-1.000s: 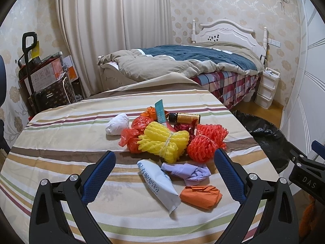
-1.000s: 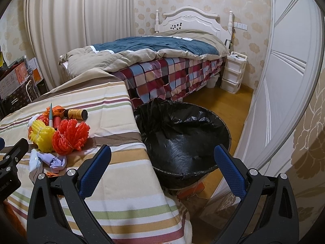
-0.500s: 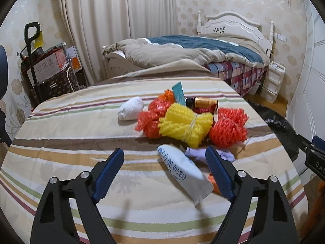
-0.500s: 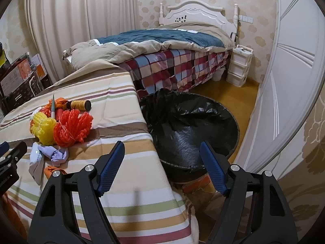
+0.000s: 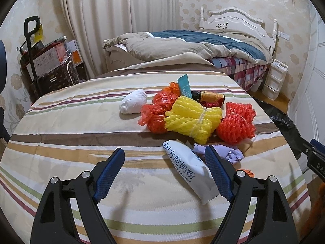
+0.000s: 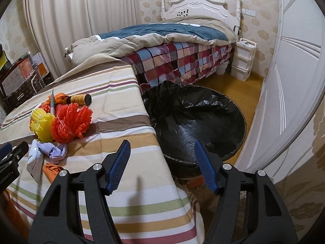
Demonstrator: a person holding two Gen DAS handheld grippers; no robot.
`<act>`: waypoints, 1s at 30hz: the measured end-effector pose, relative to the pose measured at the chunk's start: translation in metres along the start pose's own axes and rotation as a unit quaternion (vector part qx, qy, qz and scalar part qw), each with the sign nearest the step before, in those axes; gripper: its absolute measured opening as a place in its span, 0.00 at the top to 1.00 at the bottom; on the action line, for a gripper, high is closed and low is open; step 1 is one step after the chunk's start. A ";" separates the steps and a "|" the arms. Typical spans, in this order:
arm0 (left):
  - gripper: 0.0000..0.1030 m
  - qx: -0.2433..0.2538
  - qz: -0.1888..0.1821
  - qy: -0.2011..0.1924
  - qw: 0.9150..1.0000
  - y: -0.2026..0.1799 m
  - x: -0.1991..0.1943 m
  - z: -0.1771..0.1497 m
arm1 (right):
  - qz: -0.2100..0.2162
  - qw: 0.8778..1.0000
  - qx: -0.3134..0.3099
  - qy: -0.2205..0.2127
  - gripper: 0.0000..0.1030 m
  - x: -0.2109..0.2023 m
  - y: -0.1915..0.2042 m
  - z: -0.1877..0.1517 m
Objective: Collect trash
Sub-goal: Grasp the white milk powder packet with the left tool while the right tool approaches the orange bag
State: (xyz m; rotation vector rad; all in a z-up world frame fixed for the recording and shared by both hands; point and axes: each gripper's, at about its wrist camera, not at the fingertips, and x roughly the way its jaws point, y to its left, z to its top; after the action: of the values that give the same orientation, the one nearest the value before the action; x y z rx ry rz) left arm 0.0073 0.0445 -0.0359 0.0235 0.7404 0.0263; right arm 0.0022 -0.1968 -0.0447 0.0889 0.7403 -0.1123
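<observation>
Trash heaped on table (image 5: pixel 61 126), toward right edge. Far row, L to R: wad (image 5: pixel 133 104), bags (image 5: pixel 156 113), card (image 5: pixel 184 86) upright behind bags, bottle (image 5: pixel 211 96) on its side. Mid row: yellow net (image 5: pixel 191 120) touching bags, red net (image 5: pixel 236 123) just R of it. Near row: pouch (image 5: pixel 189 168) lying toward near edge, gloves (image 5: pixel 231 152) R of pouch, touching it, under the nets; wrapper (image 6: pixel 51 169) nearest near edge. Bin (image 6: pixel 203 122) on floor, against table's right edge. Bed (image 6: pixel 162 40) beyond far edge.

bare tablecloth (image 5: pixel 77 126) left of trash pile (image 5: pixel 191 120); bin (image 6: pixel 203 122) mouth unobstructed.
</observation>
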 end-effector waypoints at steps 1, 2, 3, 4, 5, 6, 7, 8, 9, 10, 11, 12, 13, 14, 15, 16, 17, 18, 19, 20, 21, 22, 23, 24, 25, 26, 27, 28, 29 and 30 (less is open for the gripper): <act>0.22 0.001 0.000 0.000 1.000 0.000 0.000 0.000 | 0.001 1.000 -0.002 0.001 0.38 0.000 0.002 0.000; 0.22 0.003 0.001 0.001 1.000 0.000 0.000 -0.001 | 0.002 1.000 -0.003 0.001 0.38 0.001 0.003 0.000; 0.22 0.004 0.001 0.003 1.000 0.000 0.002 -0.002 | 0.003 1.000 -0.004 0.002 0.38 0.002 0.003 0.000; 0.22 0.004 0.000 0.006 1.000 0.000 0.003 -0.003 | 0.004 1.000 -0.005 0.003 0.38 0.002 0.004 0.000; 0.22 0.003 0.000 0.009 1.000 0.000 0.004 -0.003 | 0.004 1.000 -0.006 0.004 0.38 0.003 0.005 0.000; 0.22 0.002 0.000 0.013 1.000 0.000 0.006 -0.004 | 0.004 1.000 -0.007 0.005 0.38 0.004 0.006 -0.001; 0.22 0.001 0.000 0.015 1.000 0.000 0.007 -0.004 | 0.005 1.000 -0.007 0.006 0.38 0.005 0.007 -0.001; 0.22 -0.001 0.000 0.017 1.000 0.001 0.008 -0.004 | 0.006 1.000 -0.008 0.007 0.38 0.006 0.008 -0.001; 0.21 -0.002 0.000 0.017 1.000 0.001 0.009 -0.003 | 0.006 1.000 -0.009 0.008 0.38 0.006 0.008 -0.002; 0.21 -0.001 0.001 0.018 1.000 0.001 0.009 -0.003 | 0.006 1.000 -0.009 0.009 0.38 0.006 0.009 -0.002; 0.21 0.001 0.003 0.020 1.000 0.001 0.010 -0.003 | 0.007 1.000 -0.010 0.009 0.38 0.006 0.009 -0.003; 0.21 0.003 0.007 0.021 1.000 0.001 0.010 -0.003 | 0.007 1.000 -0.010 0.009 0.38 0.005 0.010 -0.003; 0.21 0.006 0.013 0.021 1.000 0.002 0.010 -0.004 | 0.008 1.000 -0.010 0.009 0.38 0.005 0.010 -0.002; 0.21 0.008 0.017 0.021 1.000 0.003 0.010 -0.004 | 0.008 1.000 -0.011 0.008 0.38 0.006 0.010 -0.002; 0.21 0.010 0.021 0.021 1.000 0.003 0.010 -0.005 | 0.008 1.000 -0.011 0.008 0.38 0.005 0.010 -0.003; 0.21 0.010 0.023 0.022 0.999 0.004 0.010 -0.005 | 0.009 1.000 -0.011 0.008 0.38 0.005 0.010 -0.003; 0.21 0.007 0.022 0.023 0.999 0.007 0.010 -0.006 | 0.009 1.000 -0.011 0.008 0.38 0.005 0.011 -0.003; 0.21 0.005 0.024 0.025 0.999 0.010 0.010 -0.007 | 0.010 1.000 -0.012 0.008 0.38 0.005 0.012 -0.003; 0.21 0.001 0.025 0.027 0.999 0.013 0.009 -0.008 | 0.011 1.000 -0.012 0.009 0.38 0.005 0.013 -0.003; 0.21 -0.002 0.024 0.028 0.999 0.015 0.009 -0.008 | 0.012 1.000 -0.013 0.009 0.38 0.005 0.014 -0.004; 0.21 -0.006 0.023 0.029 0.999 0.017 0.008 -0.008 | 0.013 1.000 -0.014 0.010 0.38 0.005 0.015 -0.004; 0.21 -0.009 0.021 0.030 0.999 0.017 0.008 -0.008 | 0.014 1.000 -0.015 0.011 0.38 0.005 0.016 -0.005; 0.21 -0.012 0.016 0.031 0.999 0.017 0.007 -0.007 | 0.015 1.000 -0.015 0.011 0.38 0.004 0.016 -0.006; 0.21 -0.015 0.012 0.033 0.999 0.016 0.007 -0.007 | 0.016 1.000 -0.016 0.011 0.38 0.004 0.017 -0.006; 0.21 -0.016 0.008 0.033 0.999 0.014 0.007 -0.007 | 0.017 1.000 -0.017 0.011 0.38 0.004 0.017 -0.007; 0.20 -0.015 0.002 0.033 0.999 0.010 0.007 -0.006 | 0.017 1.000 -0.017 0.011 0.38 0.003 0.018 -0.006; 0.19 -0.013 -0.001 0.033 0.999 0.008 0.007 -0.006 | 0.017 1.000 -0.017 0.010 0.38 0.003 0.018 -0.006; 0.18 -0.010 -0.003 0.033 0.999 0.004 0.007 -0.005 | 0.017 1.000 -0.016 0.009 0.38 0.002 0.018 -0.006; 0.18 -0.003 -0.005 0.033 0.999 -0.002 0.007 -0.006 | 0.017 1.000 -0.015 0.008 0.38 0.002 0.017 -0.006; 0.18 0.002 -0.006 0.033 0.999 -0.005 0.007 -0.006 | 0.016 1.000 -0.014 0.008 0.38 0.001 0.017 -0.006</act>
State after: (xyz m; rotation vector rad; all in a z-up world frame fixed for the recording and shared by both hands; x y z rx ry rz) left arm 0.0084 0.0395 -0.0456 0.0218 0.8073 0.0145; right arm 0.0017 -0.1796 -0.0492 0.0748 0.7555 -0.0703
